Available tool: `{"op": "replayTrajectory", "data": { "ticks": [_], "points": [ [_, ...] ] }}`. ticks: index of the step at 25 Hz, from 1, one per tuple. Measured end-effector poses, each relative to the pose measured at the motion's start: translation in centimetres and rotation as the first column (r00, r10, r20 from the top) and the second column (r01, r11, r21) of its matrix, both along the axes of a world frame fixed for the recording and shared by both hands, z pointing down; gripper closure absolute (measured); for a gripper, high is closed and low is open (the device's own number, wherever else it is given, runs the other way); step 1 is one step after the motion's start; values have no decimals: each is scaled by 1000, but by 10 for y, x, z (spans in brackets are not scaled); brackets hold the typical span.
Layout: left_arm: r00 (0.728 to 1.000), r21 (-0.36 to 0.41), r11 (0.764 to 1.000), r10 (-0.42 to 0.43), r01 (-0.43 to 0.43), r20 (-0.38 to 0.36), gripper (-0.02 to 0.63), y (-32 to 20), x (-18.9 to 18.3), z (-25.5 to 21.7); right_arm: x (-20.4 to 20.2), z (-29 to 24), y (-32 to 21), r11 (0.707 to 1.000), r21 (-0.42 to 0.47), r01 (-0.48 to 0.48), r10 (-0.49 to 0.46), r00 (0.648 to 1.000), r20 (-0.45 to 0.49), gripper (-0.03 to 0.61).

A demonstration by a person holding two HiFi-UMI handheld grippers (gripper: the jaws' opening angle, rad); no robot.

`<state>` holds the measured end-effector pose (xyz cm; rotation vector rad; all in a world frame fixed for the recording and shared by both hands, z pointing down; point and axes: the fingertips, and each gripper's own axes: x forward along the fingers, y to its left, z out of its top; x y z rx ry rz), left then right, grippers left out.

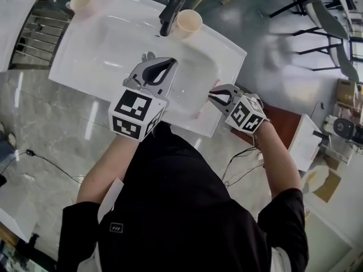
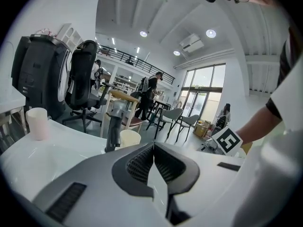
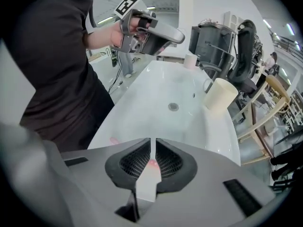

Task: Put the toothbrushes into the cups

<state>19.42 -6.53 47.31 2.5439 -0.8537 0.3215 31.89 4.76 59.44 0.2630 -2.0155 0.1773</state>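
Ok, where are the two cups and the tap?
Tap [image 1: 171, 13], head view, on its dark spout.
Cup by the tap [image 1: 188, 21], head view, on its open mouth.
Corner cup [image 1: 81, 2], head view, on its open mouth.

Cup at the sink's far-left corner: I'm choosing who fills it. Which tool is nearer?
Left. The left tool is over the middle of the sink, closer to the cup; the right tool is farther off, at the sink's near right edge.
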Motion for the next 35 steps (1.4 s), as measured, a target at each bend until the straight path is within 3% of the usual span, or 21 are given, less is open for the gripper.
{"op": "replayTrajectory", "data": {
  "ticks": [7, 10, 25, 35],
  "points": [
    [1000, -5, 1000, -22, 22, 0, 597, -1, 0, 5, 8, 20, 10, 983, -48, 176, -180, 979, -95, 543],
    [1000, -16, 999, -28, 28, 1, 597, 2, -1, 6, 9, 26, 17, 969, -65, 237, -244, 961, -129, 493],
    [999, -34, 998, -45, 45, 10, 597, 10, -9, -1, 21, 45, 28, 953, -111, 282, -299, 935, -190, 477],
    [999, -49, 998, -44, 44, 6, 597, 11, -7, 3, 22, 48, 25, 938, -93, 333, -346, 911, -226, 474]
  ]
}}
